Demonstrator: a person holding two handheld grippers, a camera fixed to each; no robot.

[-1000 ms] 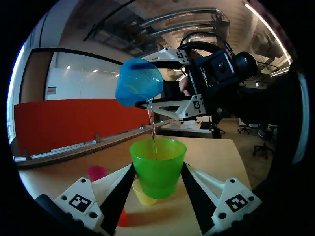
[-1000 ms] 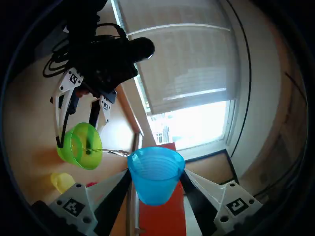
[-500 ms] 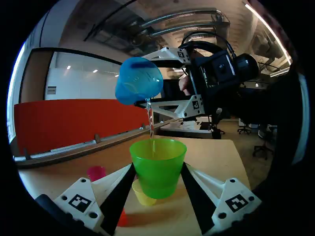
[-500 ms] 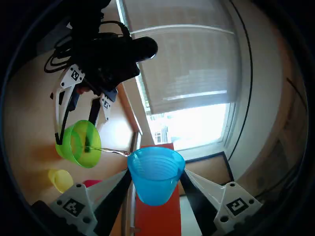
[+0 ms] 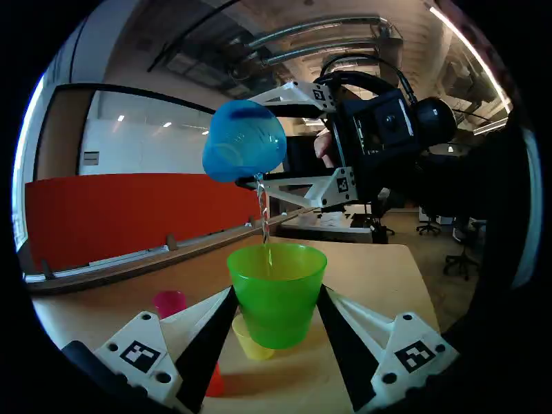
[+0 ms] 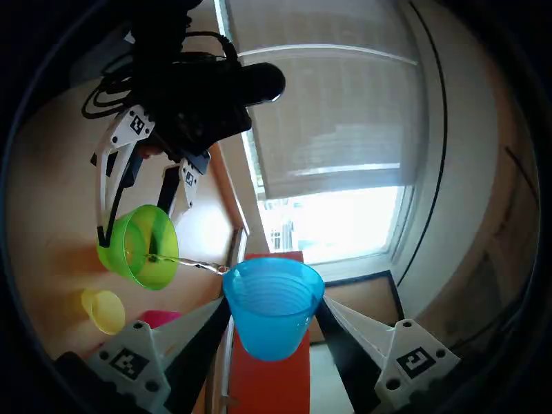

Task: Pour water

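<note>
— Tilting over, is it, that blue cup [image 5: 243, 141]? Where does it sit?

— Above the green cup [image 5: 277, 293] and slightly to its left, with its mouth tipped down toward it. The right tongs [image 5: 245, 143] reach in level from the right and pinch it, one finger on each side. A thin stream of water [image 5: 263, 214] falls from its rim into the green cup.

— And the green cup itself?

— Upright, pinched between the two fingers of the left tongs [image 5: 276, 295], over the table [image 5: 372, 276]. I cannot tell whether its base touches the table.

— Any hand?

— One hand [image 5: 323, 146], up and to the right of the green cup. It is mostly hidden behind the black camera body of the right tongs.

— What else is hard to make out?

— The water level inside the green cup. A yellow cup [image 5: 252, 339] stands just beside the green cup's base and is partly covered by it. A red thing [image 5: 215, 383] lower left of it is cut off by a finger of the left tongs. A pink cup [image 5: 169, 302] stands well to the left.

— How do the views differ?

— The left gripper view gives the green cup's side wall and the stream dropping straight down. The right gripper view looks into the green cup's open mouth, with the stream running sideways to it from the blue cup's rim. Past the blue cup it shows a bright window [image 6: 331, 221].
</note>
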